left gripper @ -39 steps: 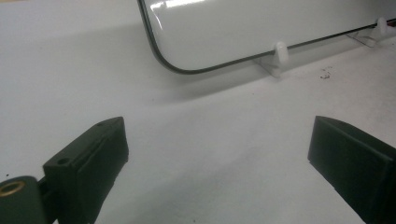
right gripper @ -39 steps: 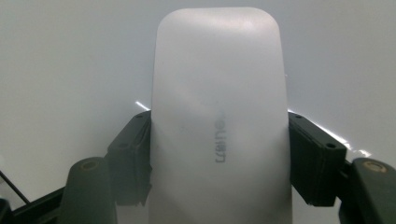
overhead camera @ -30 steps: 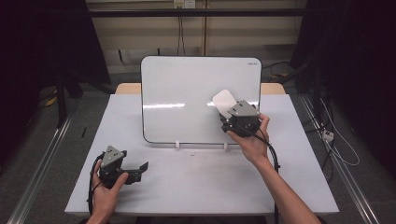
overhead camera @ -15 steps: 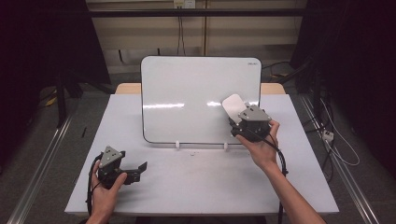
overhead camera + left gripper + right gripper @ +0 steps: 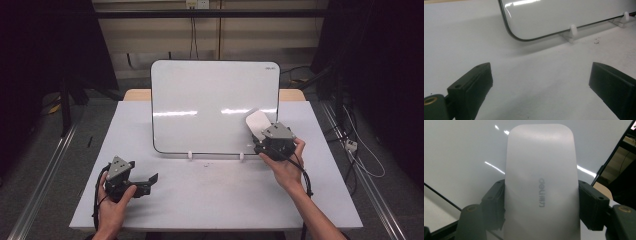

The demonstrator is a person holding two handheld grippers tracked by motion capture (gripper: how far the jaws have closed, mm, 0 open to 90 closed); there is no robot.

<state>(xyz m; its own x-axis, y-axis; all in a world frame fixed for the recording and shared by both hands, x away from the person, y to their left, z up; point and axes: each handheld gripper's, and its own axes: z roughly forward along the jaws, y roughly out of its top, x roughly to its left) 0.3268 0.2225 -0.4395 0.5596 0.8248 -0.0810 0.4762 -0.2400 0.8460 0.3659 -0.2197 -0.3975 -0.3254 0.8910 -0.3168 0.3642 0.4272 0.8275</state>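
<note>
The left tongs [image 5: 148, 181] rest low on the white counter [image 5: 210, 195] near its front left corner, released, jaws wide apart over bare surface. Behind the middle, a whiteboard [image 5: 205, 95] stands tilted back on two small white feet [image 5: 573, 29]. At its lower right corner, the right tongs [image 5: 256, 134] are clenched on a white eraser [image 5: 541, 185], its flat face against the board.
</note>
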